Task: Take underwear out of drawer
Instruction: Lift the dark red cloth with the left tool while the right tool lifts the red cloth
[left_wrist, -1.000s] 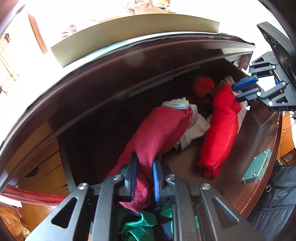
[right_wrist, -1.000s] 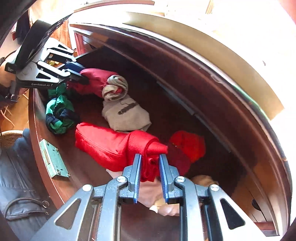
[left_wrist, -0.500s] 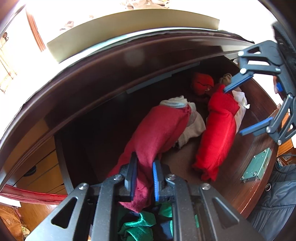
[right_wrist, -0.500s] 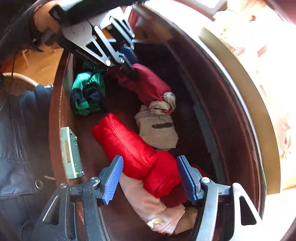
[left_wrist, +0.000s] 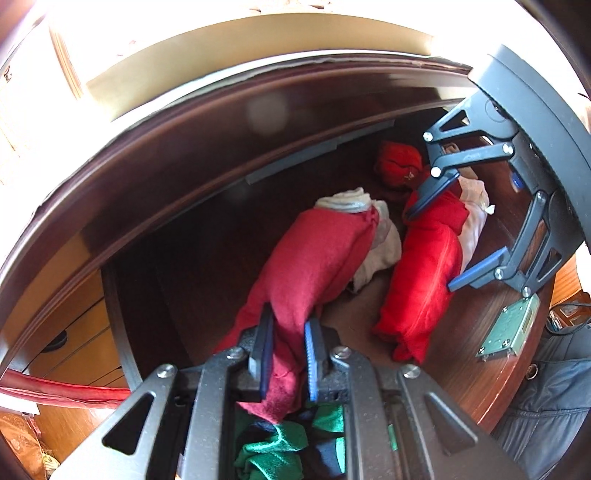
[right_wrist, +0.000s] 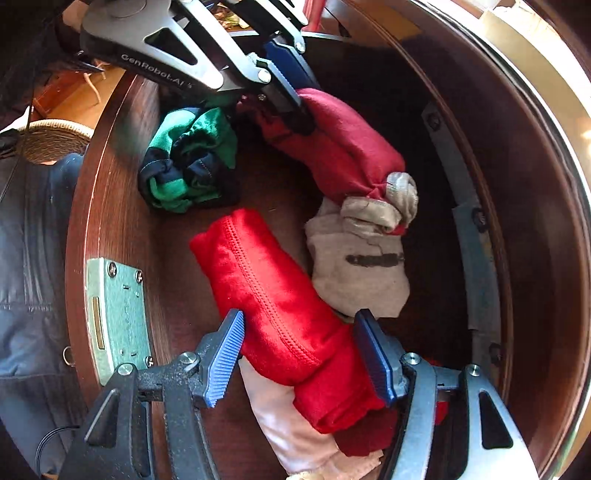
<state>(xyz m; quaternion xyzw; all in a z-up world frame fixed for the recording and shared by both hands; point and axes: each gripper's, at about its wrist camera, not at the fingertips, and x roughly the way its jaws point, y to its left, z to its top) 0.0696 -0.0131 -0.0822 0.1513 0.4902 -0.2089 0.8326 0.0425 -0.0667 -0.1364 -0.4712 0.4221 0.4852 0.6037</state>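
Note:
The open dark wooden drawer (right_wrist: 110, 192) holds several rolled underwear pieces. My left gripper (left_wrist: 286, 321) is shut on the near end of a dark red roll (left_wrist: 317, 258), whose far end rests on a grey piece (right_wrist: 358, 273). In the right wrist view the left gripper (right_wrist: 295, 107) clamps that dark red roll (right_wrist: 343, 147) at the top. My right gripper (right_wrist: 298, 317) stands open and points down, its blue pads straddling a bright red roll (right_wrist: 266, 280) that lies on the drawer floor. The left wrist view shows the right gripper (left_wrist: 432, 251) over this bright red roll (left_wrist: 424, 266).
A green and navy piece (right_wrist: 188, 162) lies by the drawer front. A pale pink piece (right_wrist: 288, 417) sits under the bright red roll, and a small red piece (left_wrist: 399, 162) lies in the far corner. A metal lock plate (right_wrist: 118, 317) is on the drawer front. A person's dark jacket (right_wrist: 29, 258) is outside.
The right gripper let go of the bright red roll's end, opened wide, rolled and came down astride the roll. The left gripper kept its hold and stayed put.

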